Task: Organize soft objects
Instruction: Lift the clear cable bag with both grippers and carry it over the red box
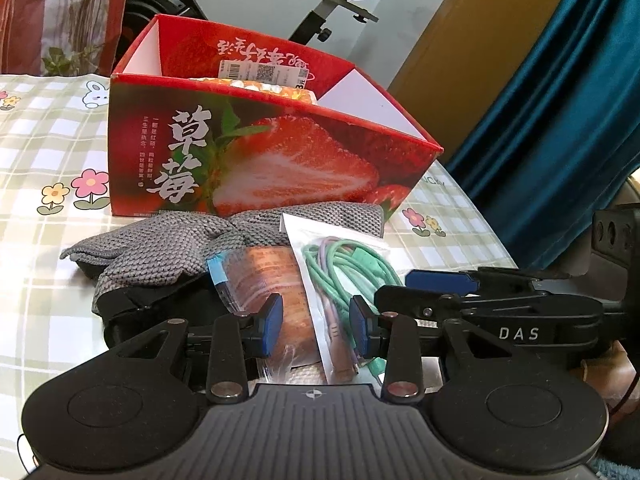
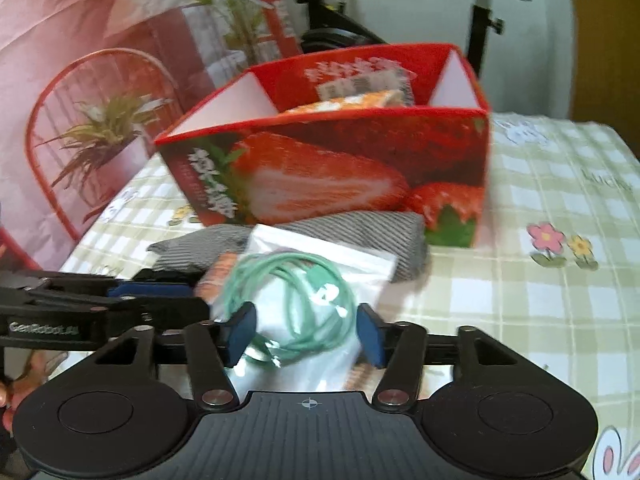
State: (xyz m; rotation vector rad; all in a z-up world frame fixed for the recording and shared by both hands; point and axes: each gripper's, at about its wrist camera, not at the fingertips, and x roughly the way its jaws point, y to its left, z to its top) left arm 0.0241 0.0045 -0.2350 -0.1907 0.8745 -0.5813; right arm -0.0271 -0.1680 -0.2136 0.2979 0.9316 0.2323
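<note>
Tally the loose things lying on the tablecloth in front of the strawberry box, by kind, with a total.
Grey knitted cloth: 1
Clear bag of green and purple cables: 1
Clear packet with orange print: 1
Black item under the cloth: 1, what it is cannot be told
Total: 4

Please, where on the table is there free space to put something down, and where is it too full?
Free: the checked tablecloth right of the cable bag, below the strawberry box, and the cloth left of the grey knit. Crowded: directly in front of the box, where knit, bag and both grippers meet.
</note>
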